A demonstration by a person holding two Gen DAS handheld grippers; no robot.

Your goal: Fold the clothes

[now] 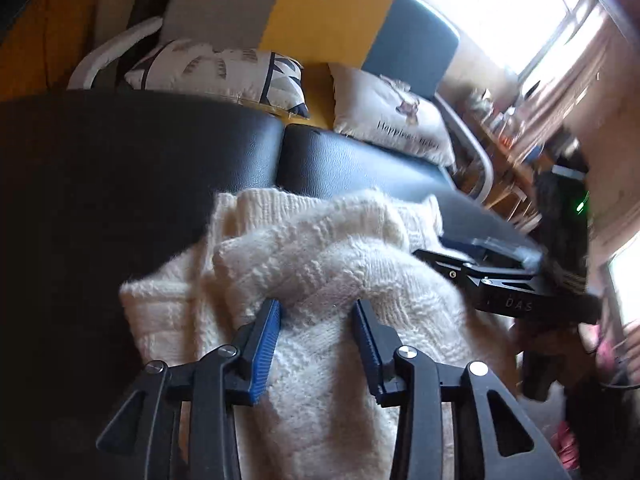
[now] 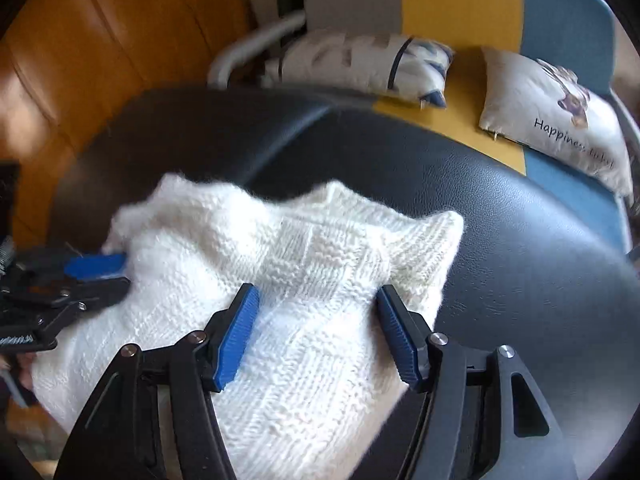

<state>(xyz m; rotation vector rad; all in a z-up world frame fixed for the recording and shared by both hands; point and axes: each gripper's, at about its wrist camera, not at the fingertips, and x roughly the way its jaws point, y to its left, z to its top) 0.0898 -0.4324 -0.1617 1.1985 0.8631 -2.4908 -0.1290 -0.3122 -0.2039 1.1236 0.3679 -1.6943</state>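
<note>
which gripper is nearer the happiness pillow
Right. The right gripper is over the sweater on the side toward the pillow; the left gripper is at the sweater's far side.

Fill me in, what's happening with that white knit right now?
A person is working a cream knitted sweater with a handheld gripper in each hand, on a black padded surface. The sweater lies bunched and partly folded over itself. The left gripper has its jaws apart over a raised fold, the pads not clamping it. The right gripper is open wide above the knit, holding nothing. Two cushions sit on the bench behind. The fold is not finished.
</note>
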